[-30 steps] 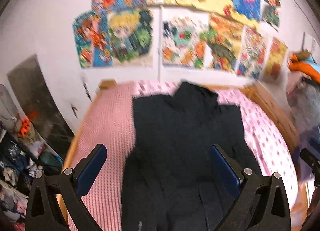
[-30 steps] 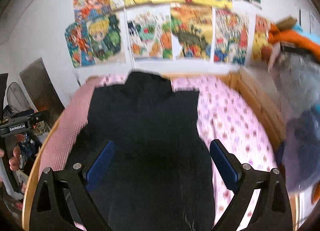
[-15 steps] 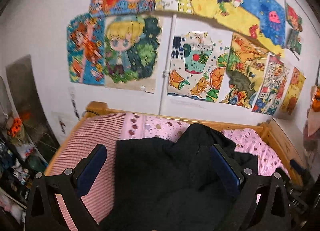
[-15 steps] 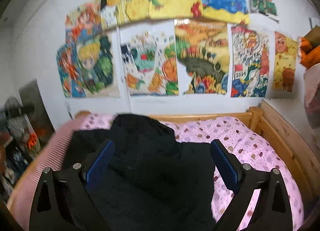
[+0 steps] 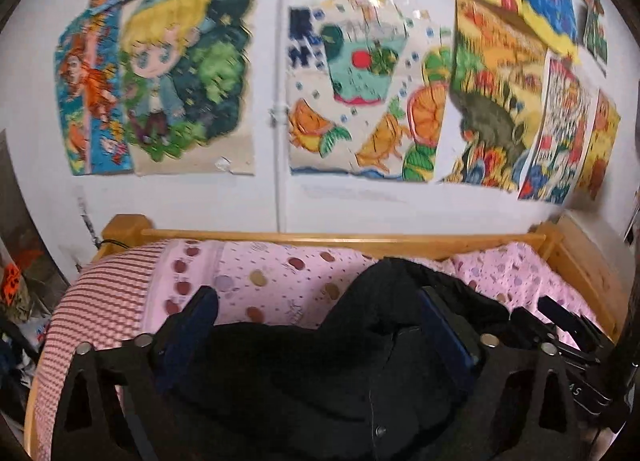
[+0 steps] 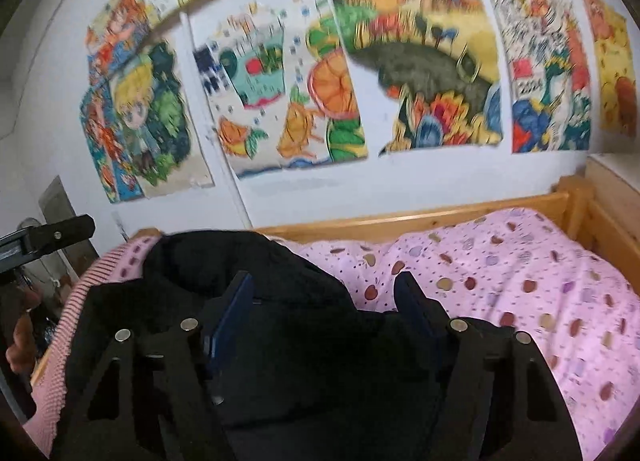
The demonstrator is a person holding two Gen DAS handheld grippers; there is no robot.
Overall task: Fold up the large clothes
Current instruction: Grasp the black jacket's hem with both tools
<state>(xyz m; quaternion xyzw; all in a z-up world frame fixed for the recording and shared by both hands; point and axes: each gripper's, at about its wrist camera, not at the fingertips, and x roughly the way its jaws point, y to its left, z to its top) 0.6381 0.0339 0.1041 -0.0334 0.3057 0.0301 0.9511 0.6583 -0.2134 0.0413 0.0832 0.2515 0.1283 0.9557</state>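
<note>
Both grippers at a black garment on the bed.
Garment [image 5: 304, 373] lies bunched toward the bed's [image 5: 344, 239] head rail; left gripper [image 5: 316, 325] and right gripper [image 6: 324, 301] have been closing, jaws apart, cloth between, grip uncertain.

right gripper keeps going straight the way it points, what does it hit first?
Most likely the black garment, already bunched between the right gripper fingers, jaws just closing around it. Past that, pink spotted bedding. Depth is unclear.

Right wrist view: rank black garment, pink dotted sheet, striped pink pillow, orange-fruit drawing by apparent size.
1. black garment, though it lies nearest the camera, which inflates it
2. pink dotted sheet
3. orange-fruit drawing
4. striped pink pillow, mostly hidden behind the garment, so its true size is unclear
</note>
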